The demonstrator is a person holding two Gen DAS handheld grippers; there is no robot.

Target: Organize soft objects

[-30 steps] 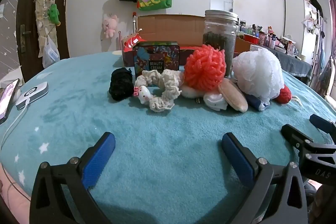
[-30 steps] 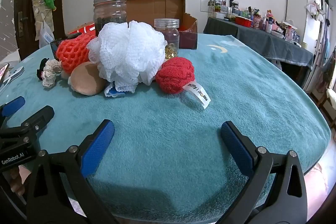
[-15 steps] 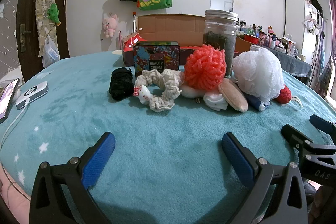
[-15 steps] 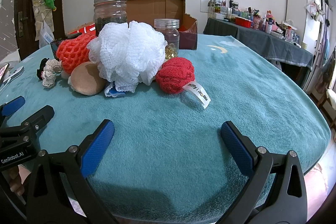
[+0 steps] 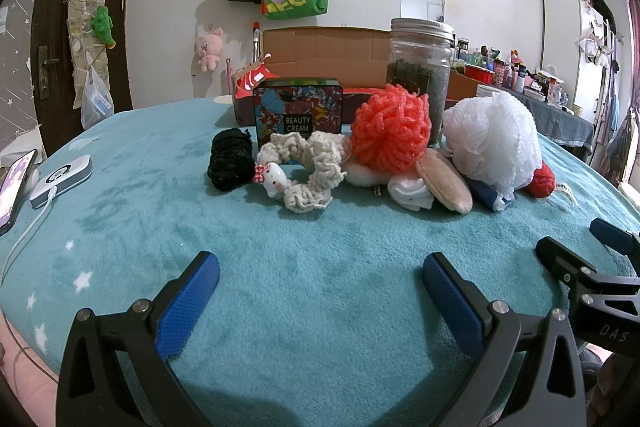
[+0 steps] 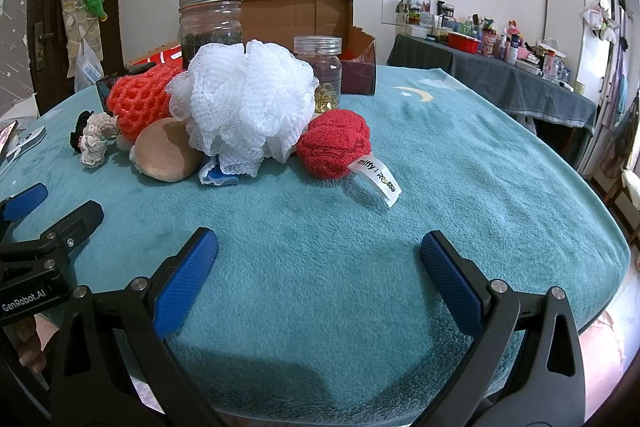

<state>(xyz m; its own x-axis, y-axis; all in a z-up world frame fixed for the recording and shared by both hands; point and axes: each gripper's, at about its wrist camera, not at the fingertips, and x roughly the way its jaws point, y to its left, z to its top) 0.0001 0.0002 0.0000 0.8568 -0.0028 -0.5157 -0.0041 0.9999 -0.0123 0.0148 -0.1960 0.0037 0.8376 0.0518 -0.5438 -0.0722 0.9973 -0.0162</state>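
Note:
A heap of soft things lies mid-table on the teal cloth: a black scrunchie [image 5: 230, 163], a cream scrunchie [image 5: 310, 163] with a small cat charm, an orange mesh puff [image 5: 392, 135], a tan pad [image 5: 444, 183], a white mesh puff [image 5: 494, 143] [image 6: 244, 107] and a red knitted ball [image 6: 336, 147] with a white label. My left gripper [image 5: 320, 283] hovers open near the table's front, short of the heap and holding nothing. My right gripper [image 6: 318, 255] is open too, empty, a little in front of the red ball.
Behind the heap stand a patterned tin [image 5: 298, 109], a tall glass jar [image 5: 418, 67], a smaller jar [image 6: 318, 71] and an open cardboard box [image 5: 324, 55]. A phone and a white charger [image 5: 60, 181] lie at the left edge. The cloth drops off at right [image 6: 592, 227].

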